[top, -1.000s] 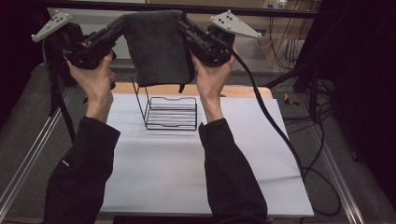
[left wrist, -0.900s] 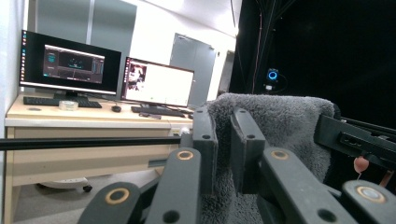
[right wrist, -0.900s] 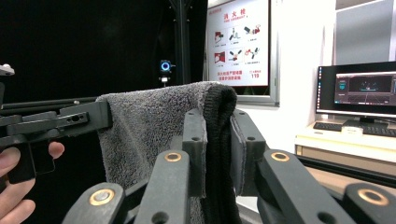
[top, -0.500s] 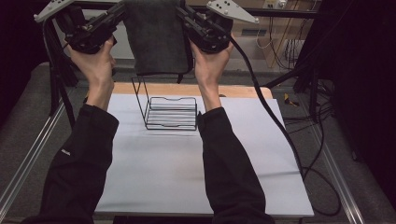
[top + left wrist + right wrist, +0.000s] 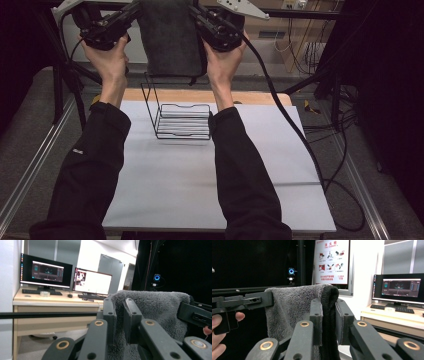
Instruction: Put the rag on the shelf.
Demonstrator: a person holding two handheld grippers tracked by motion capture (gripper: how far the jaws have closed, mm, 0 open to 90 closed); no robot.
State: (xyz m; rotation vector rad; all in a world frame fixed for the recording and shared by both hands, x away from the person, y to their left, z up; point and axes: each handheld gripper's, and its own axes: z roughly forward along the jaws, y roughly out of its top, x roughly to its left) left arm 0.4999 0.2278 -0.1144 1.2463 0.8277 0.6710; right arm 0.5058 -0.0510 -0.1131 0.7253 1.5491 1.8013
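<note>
A dark grey towel (image 5: pixel 170 40) hangs folded between my two grippers, high above the far end of the table. My left gripper (image 5: pixel 134 9) is shut on its left top corner, and the left gripper view has the fluffy towel (image 5: pixel 155 307) pinched between the jaws at my left gripper (image 5: pixel 119 320). My right gripper (image 5: pixel 196 11) is shut on the right top corner; the right gripper view has the towel's folded edge (image 5: pixel 329 305) clamped at my right gripper (image 5: pixel 329 322). A black wire rack (image 5: pixel 180 117) stands on the white table (image 5: pixel 165 180) below the towel.
A wooden board (image 5: pixel 250 97) lies along the table's far edge behind the rack. Cables (image 5: pixel 300 135) trail off the right gripper across the table's right side. Metal frame rails (image 5: pixel 30 170) run along both sides. Desks with monitors (image 5: pixel 47 271) stand beyond.
Both grippers have risen and moved farther from me, lifting the towel higher above the wire rack. The rack has stayed put.
</note>
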